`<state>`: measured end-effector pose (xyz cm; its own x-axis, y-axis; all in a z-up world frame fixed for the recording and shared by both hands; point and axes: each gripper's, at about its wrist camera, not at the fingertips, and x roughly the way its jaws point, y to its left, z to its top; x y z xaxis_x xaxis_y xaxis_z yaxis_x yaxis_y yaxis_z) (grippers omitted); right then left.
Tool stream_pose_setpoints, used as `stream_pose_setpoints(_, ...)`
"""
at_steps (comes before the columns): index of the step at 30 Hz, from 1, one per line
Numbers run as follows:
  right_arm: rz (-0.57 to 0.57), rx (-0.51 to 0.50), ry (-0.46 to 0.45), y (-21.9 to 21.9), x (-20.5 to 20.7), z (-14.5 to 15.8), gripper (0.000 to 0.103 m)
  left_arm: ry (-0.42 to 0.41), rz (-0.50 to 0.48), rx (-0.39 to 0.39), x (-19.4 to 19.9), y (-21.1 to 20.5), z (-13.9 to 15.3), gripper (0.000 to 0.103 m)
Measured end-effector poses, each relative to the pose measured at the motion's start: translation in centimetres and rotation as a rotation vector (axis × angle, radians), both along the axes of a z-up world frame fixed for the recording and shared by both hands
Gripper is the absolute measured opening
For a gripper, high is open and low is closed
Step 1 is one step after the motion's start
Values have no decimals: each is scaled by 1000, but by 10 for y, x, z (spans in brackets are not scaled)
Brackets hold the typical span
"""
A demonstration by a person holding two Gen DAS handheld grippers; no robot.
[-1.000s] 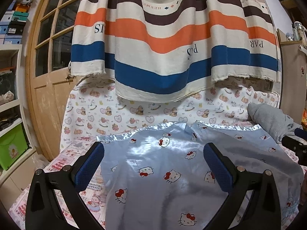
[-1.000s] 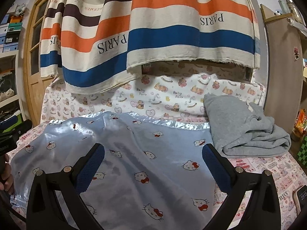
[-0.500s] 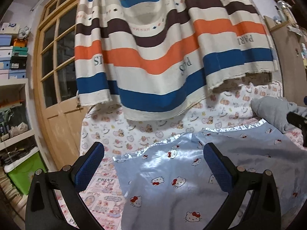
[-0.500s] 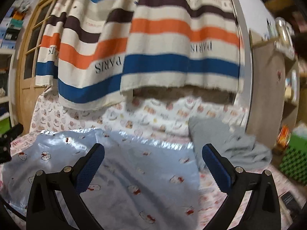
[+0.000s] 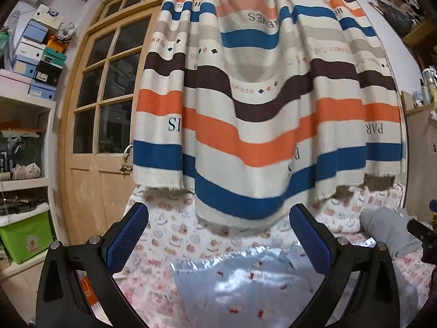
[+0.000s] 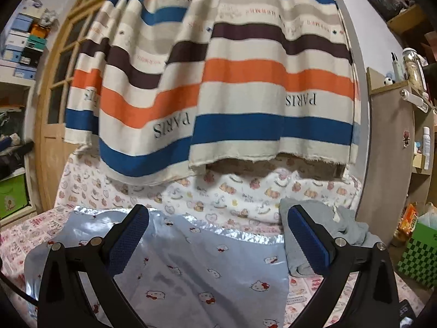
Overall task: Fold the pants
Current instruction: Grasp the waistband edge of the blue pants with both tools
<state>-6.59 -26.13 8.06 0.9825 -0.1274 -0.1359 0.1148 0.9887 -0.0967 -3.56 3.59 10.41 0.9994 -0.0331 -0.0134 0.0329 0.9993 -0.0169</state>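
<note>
Left gripper (image 5: 217,239), right gripper (image 6: 217,239): fingers wide apart, empty.

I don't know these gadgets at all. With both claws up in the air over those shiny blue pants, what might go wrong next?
Three risks, as guesses:
1. The satin pants look slippery; a pinch from the open right gripper may slide off.
2. The grey garment lies against the pants' right edge and might get caught along with them.
3. The striped curtain hangs low over the bed; the raised left gripper might snag it.

Glossy satin pants (image 6: 191,268) — matt woven curtain (image 6: 245,95), wooden door (image 5: 90,180)
</note>
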Motion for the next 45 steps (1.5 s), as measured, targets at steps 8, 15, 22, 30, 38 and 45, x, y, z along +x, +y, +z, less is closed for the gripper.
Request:
stream_pose_setpoints(8, 177, -6, 36, 8, 45, 36, 99, -5, 88, -3, 75, 29, 25, 103)
stream_pose_setpoints(15, 279, 61, 141, 17, 111, 46, 66, 83, 101, -54, 135, 52, 12, 103)
stream_pose_setpoints(22, 392, 137, 389, 30, 211, 21, 57, 247, 164, -106, 183, 77, -40, 103)
stream_pose_setpoints(30, 455, 108, 623, 74, 324, -36, 57, 312, 294, -95, 204, 101, -63, 102)
stream_pose_setpoints(38, 378, 185, 791, 67, 405, -92, 56, 443, 306, -61, 227, 99, -82, 103)
stream_pose_setpoints(45, 359, 203, 782, 57, 421, -114, 56, 712, 280, -116, 257, 106, -119, 82)
